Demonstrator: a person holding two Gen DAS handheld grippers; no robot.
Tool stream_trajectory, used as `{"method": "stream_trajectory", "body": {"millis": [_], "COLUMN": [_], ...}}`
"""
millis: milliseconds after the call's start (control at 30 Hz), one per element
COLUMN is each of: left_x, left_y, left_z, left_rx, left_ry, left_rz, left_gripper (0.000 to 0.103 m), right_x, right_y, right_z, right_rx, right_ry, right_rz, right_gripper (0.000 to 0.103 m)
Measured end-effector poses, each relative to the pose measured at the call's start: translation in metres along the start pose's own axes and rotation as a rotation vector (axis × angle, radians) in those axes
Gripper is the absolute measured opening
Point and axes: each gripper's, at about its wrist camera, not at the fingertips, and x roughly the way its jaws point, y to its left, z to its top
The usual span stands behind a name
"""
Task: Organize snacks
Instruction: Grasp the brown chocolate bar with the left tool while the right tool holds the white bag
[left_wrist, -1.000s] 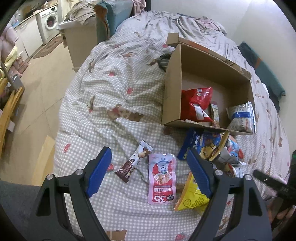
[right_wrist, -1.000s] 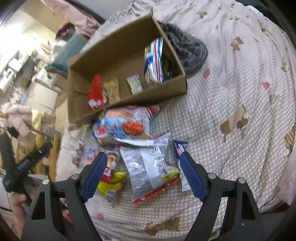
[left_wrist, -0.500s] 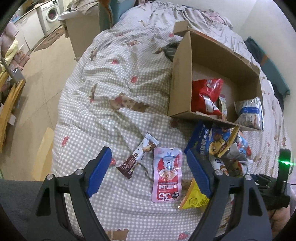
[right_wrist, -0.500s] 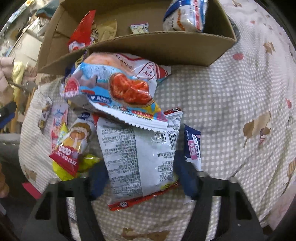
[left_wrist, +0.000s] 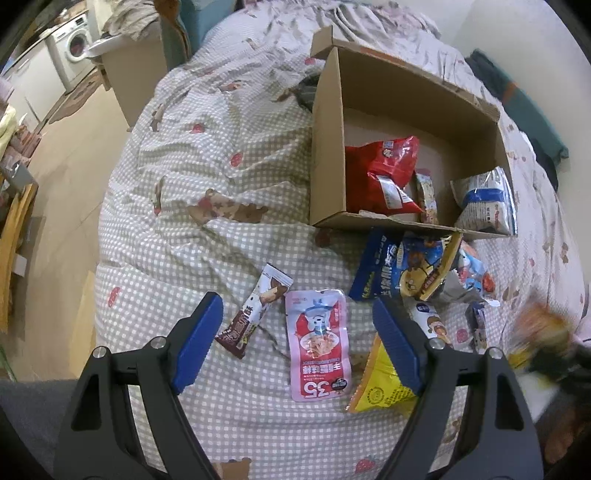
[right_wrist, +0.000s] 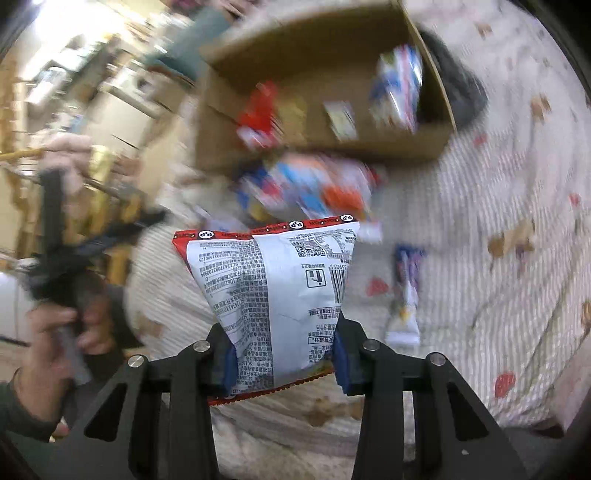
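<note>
Right gripper (right_wrist: 282, 363) clamps the white snack bag (right_wrist: 273, 295), lifted above the bed; left gripper (left_wrist: 297, 325) hovers wide open, empty. Next, probably through blur, carrying it into the cardboard box (right_wrist: 321, 147).

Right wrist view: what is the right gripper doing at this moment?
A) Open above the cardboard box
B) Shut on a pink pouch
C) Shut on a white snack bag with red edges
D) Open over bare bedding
C: in the right wrist view the right gripper pinches the lower end of the white snack bag with red edges, its printed back facing the camera, in front of the blurred cardboard box.
</note>
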Motion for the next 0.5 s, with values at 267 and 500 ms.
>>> {"method": "stream_trajectory", "body": {"millis": [267, 500], "left_x": [-0.004, 0.045], "left_y": [0.002, 0.010], "left_z": [0.034, 0.027], "left_rx": [0.193, 0.296], "left_ry": [0.084, 0.253], "left_rz": [0.048, 0.061], "left_gripper": [0.081, 0.068], "right_x": [-0.045, -0.044], "right_y": [-0.018, -0.028], "right_z": [0.021, 0.020], "right_rx": [0.043, 0.091], "right_ry": [-0.307, -0.313], "right_rz": [0.073, 0.033], "right_gripper": [0.042, 0.042]}}
